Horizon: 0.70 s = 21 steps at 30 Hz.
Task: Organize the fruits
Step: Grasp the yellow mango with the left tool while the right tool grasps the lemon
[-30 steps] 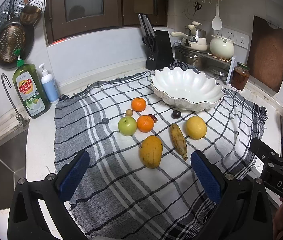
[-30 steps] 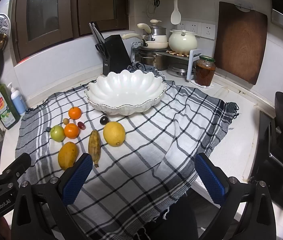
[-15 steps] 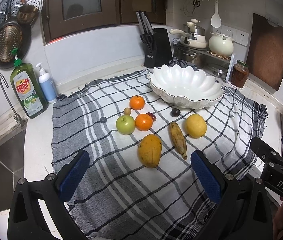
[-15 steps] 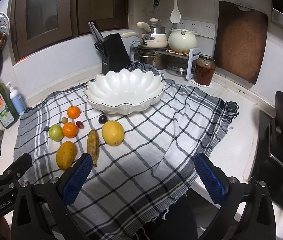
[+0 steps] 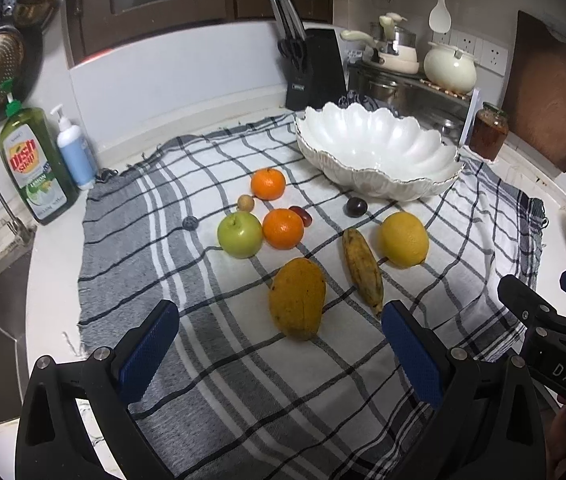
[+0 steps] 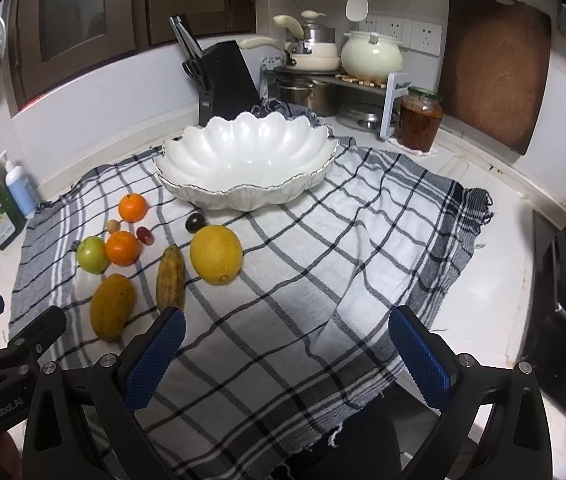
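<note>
Over the last second little had changed: both views had crept slightly closer to the fruit, and nothing on the checked cloth (image 5: 243, 380) had moved. The left hand-held gripper (image 5: 279, 344) hung wide open and empty over the cloth's near edge, with the mango (image 5: 298, 297) lying just beyond and between its fingers. The right hand-held gripper (image 6: 289, 346) was equally wide open, holding nothing, above bare cloth to the right of the fruit.

All the fruit lay loose on the tabletop's cloth, left of centre: mango nearest, banana (image 5: 362, 270) beside it, lemon (image 5: 403, 239) further right, then the green apple (image 5: 240, 234) touching one mandarin (image 5: 283, 228), and a second mandarin (image 5: 268, 184) behind. Small pieces sat among them, including a dark plum (image 5: 355, 207) just in front of the scalloped white bowl (image 5: 379, 156), which stood empty toward the far edge.

Judging from this, sorting had not begun; the slow approach suggested the mango as the first pick for the left side
</note>
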Tool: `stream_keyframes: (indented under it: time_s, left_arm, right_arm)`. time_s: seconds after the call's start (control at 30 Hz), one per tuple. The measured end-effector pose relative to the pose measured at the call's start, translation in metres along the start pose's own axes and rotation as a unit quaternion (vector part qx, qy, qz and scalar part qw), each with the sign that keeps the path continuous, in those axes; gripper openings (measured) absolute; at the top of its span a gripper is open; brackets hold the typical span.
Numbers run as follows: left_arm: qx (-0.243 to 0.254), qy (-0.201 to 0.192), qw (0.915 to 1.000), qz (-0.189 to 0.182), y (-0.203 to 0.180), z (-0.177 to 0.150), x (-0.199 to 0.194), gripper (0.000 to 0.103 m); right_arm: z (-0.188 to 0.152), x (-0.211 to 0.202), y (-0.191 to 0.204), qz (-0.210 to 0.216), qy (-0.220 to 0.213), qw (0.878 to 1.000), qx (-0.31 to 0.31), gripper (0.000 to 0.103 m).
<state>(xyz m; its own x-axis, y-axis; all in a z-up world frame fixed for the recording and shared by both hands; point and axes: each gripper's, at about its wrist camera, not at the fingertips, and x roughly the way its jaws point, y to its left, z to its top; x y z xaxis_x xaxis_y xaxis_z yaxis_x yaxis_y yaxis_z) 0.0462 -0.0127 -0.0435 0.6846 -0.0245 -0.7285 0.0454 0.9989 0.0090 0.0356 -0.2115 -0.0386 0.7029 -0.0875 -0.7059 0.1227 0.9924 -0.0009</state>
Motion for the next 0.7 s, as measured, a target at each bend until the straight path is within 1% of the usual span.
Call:
stream_keyframes:
  time_s: [0.23,0.43,0.57,0.7]
  left_arm:
    - [0.001,0.018,0.9998,-0.008,-0.003,0.005,0.024,0.103]
    - [0.003,0.034,0.9994,-0.005,-0.005,0.006,0.046,0.101]
    - [0.002,0.043,0.9991,-0.005,-0.005,0.007,0.059,0.101]
    - [0.008,0.05,0.9987,-0.005,-0.007,0.007,0.072,0.097]
  right_arm:
    - [0.001,0.025,0.001,0.004,0.01,1.0,0.001,0.103]
    - [0.003,0.039,0.003,-0.001,0.01,1.0,-0.005,0.102]
    - [0.005,0.051,0.005,0.003,0.021,1.0,-0.008,0.102]
    - [0.004,0.062,0.005,0.004,0.029,1.0,-0.008,0.102]
